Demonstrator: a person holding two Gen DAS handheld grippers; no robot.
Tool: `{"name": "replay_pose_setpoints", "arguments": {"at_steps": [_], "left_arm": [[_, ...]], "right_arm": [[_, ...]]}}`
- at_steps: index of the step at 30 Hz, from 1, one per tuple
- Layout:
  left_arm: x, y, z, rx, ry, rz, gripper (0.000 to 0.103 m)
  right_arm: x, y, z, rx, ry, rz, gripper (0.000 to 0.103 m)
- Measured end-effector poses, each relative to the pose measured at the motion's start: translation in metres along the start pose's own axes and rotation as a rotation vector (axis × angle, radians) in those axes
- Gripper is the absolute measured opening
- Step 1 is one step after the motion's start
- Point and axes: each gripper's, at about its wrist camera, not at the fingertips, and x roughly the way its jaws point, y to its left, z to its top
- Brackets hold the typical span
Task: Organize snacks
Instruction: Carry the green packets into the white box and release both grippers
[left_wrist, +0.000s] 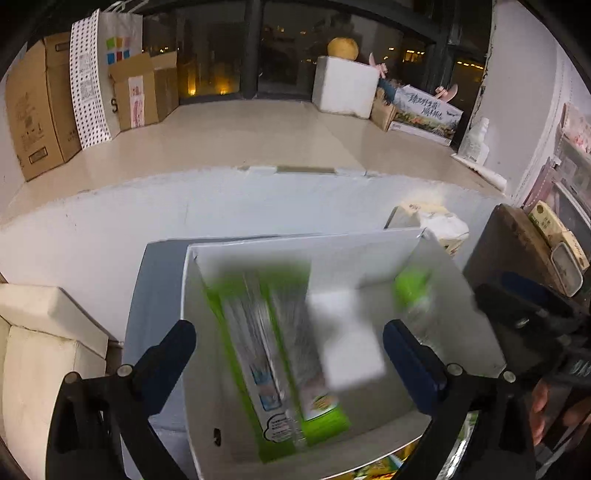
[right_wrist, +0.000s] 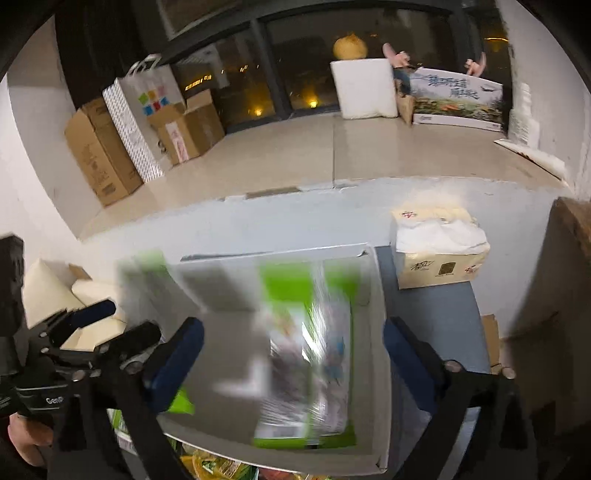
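Note:
A white open box stands below my left gripper, which is open and empty over it. Inside lie green and silver snack packs, side by side, blurred by motion. A smaller green pack sits at the box's far right corner. In the right wrist view the same box holds the green packs, and my right gripper is open and empty above them. The left gripper shows at the left there. More colourful snack packets lie under the box's near edge.
A tissue pack stands right of the box on the blue-grey surface. Cream cushions lie at the left. Cardboard boxes, a paper bag and a white foam box line the window ledge behind.

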Motion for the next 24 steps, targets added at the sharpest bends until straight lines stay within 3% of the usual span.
{"name": "replay_pose_setpoints", "arguments": {"at_steps": [4, 8, 13, 18, 24], "left_arm": [[-0.012, 0.010, -0.013, 0.010, -0.050, 0.039, 0.103], [-0.037, 0.021, -0.028, -0.028, -0.148, -0.010, 0.103], [-0.066, 0.012, -0.066, 0.016, -0.140, -0.055, 0.103], [-0.099, 0.001, -0.119, 0.008, -0.148, -0.071, 0.103], [-0.118, 0.000, -0.184, 0.005, -0.122, -0.096, 0.103]], "right_arm": [[-0.015, -0.012, -0.005, 0.051, -0.039, 0.021, 0.103], [-0.042, -0.014, -0.014, 0.076, -0.081, 0.073, 0.103], [-0.074, -0.010, -0.042, 0.038, -0.091, 0.105, 0.103], [-0.090, -0.012, -0.098, 0.023, -0.065, -0.039, 0.103], [-0.073, -0.037, -0.174, 0.240, 0.059, -0.143, 0.103]]}}
